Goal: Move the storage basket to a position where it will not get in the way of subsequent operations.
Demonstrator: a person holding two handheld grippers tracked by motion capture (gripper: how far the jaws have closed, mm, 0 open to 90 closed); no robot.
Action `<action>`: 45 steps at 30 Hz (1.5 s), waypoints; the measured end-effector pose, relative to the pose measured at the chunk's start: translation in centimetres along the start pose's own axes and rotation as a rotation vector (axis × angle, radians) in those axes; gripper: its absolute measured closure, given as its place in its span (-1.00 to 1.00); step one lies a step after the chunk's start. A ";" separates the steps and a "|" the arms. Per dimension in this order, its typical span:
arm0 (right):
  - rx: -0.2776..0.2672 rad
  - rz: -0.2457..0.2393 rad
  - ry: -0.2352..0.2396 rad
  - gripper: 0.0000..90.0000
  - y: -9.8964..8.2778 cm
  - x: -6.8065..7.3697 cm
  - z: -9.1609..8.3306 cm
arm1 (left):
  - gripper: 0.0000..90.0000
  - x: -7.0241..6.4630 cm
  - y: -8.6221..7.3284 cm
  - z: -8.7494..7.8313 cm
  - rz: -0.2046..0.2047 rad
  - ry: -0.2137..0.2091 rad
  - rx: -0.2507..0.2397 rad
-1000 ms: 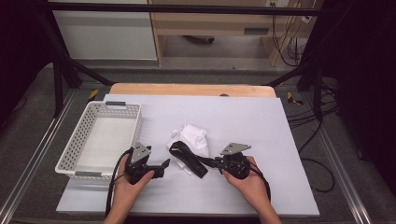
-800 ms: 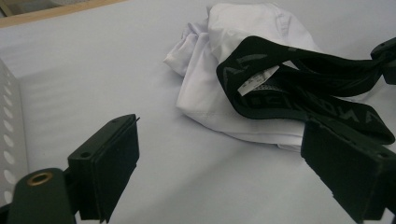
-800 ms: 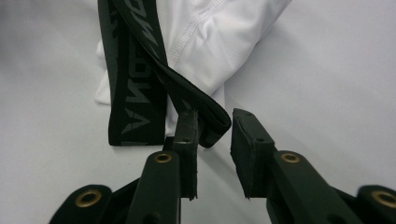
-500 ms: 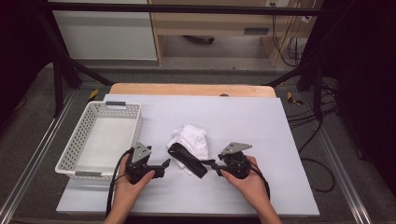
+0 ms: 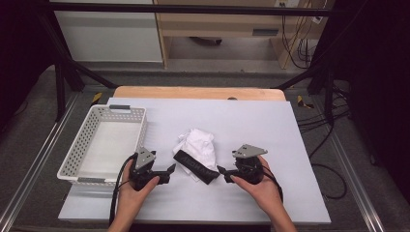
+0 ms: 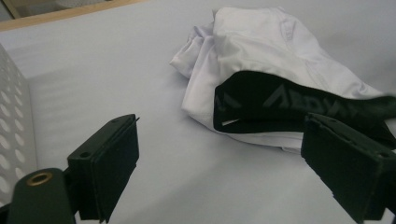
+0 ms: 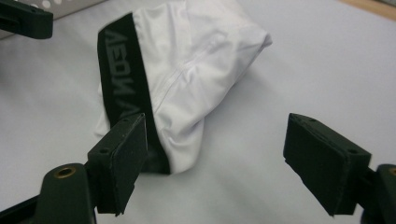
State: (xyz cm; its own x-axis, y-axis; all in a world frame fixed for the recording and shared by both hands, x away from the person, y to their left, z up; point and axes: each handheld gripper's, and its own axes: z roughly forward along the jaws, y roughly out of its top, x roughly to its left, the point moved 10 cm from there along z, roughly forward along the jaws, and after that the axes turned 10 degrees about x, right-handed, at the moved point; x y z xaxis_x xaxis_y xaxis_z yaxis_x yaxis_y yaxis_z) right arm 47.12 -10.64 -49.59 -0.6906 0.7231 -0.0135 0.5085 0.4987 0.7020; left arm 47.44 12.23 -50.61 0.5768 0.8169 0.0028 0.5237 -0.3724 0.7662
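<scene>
Right gripper (image 5: 223,172) jaws just spread wide off the black waistband (image 5: 196,166), left gripper (image 5: 170,170) also gaping and empty, white underwear (image 5: 199,145) crumpled at frame centre, still nothing in basket (image 5: 80,170) at left, fold/stow pending.

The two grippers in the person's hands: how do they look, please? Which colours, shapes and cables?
The left gripper and right gripper are both black, each topped by a grey three-cornered plate. Each has two flat, rectangular black jaws with small screw holes; a brass-coloured ring sits near the base of the jaws. A black cable trails from each toward the person. The forearms are bare, with no sleeves in view.
</scene>
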 end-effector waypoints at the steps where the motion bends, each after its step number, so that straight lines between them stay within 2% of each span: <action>1: -0.003 -0.002 -0.004 -0.52 0.1 -0.1 -0.1 | -0.75 0.0 0.0 0.0 -0.001 0.000 0.000; 6: -0.031 -0.005 -0.020 -0.53 1.1 -0.3 -1.3 | -0.75 0.1 0.0 0.0 -0.001 0.003 -0.001; 9: -0.031 0.006 -0.030 -0.52 1.8 -0.7 -0.9 | -0.75 0.1 0.0 0.0 -0.003 0.000 0.001; 11: -0.017 0.012 -0.024 -0.47 2.3 -0.8 -0.1 | -0.75 0.0 0.0 0.0 0.000 0.000 -0.001; 13: 0.027 -0.004 -0.032 -0.47 2.8 -0.9 1.2 | -0.75 -0.2 0.0 -0.1 0.009 -0.005 0.001; 18: 0.090 -0.020 -0.045 -0.43 4.2 -1.6 4.0 | -0.75 -0.3 0.0 -0.1 0.009 -0.015 0.004; 23: 0.116 -0.015 -0.063 -0.43 5.3 -2.4 6.2 | -0.75 -0.4 0.0 0.0 0.016 -0.020 0.008; 27: 0.137 -0.009 -0.042 -0.42 5.7 -2.3 8.0 | -0.75 -0.3 0.0 0.2 0.019 -0.020 0.013; 28: 0.154 -0.013 -0.041 -0.34 5.7 -2.2 8.5 | -0.75 -0.3 0.0 0.2 0.020 -0.020 0.014; 30: 0.152 -0.021 -0.026 -0.04 5.7 -2.0 9.0 | -0.75 -0.3 0.0 0.2 0.019 -0.020 0.014; 31: 0.141 -0.029 -0.028 0.21 5.8 -2.0 9.0 | -0.75 -0.2 0.0 0.2 0.016 -0.020 0.012; 34: 0.130 -0.016 -0.021 0.69 5.7 -1.8 8.3 | -0.75 -0.2 0.0 0.2 0.018 -0.020 0.013; 36: 0.125 -0.026 -0.020 0.84 5.5 -1.6 7.6 | -0.75 -0.2 0.0 0.3 0.024 -0.020 0.017; 39: 0.121 -0.034 -0.034 0.88 5.2 -1.2 6.1 | -0.75 -0.2 0.0 0.3 0.026 -0.010 0.020; 42: 0.094 0.031 -0.042 0.88 4.2 -1.0 3.7 | -0.74 -0.2 0.0 0.3 0.024 -0.009 0.016; 45: 0.088 0.092 -0.071 0.89 2.1 -1.3 1.4 | -0.74 -0.4 0.0 0.3 0.035 -0.011 0.022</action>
State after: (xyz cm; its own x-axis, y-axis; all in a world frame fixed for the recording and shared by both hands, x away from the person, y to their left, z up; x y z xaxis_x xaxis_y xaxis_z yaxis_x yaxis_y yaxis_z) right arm 49.85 -9.82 -49.09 -0.6027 0.7980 -0.0044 0.6133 0.4667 0.6373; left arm 47.37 11.74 -50.86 0.6020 0.7982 0.0226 0.5162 -0.4106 0.7516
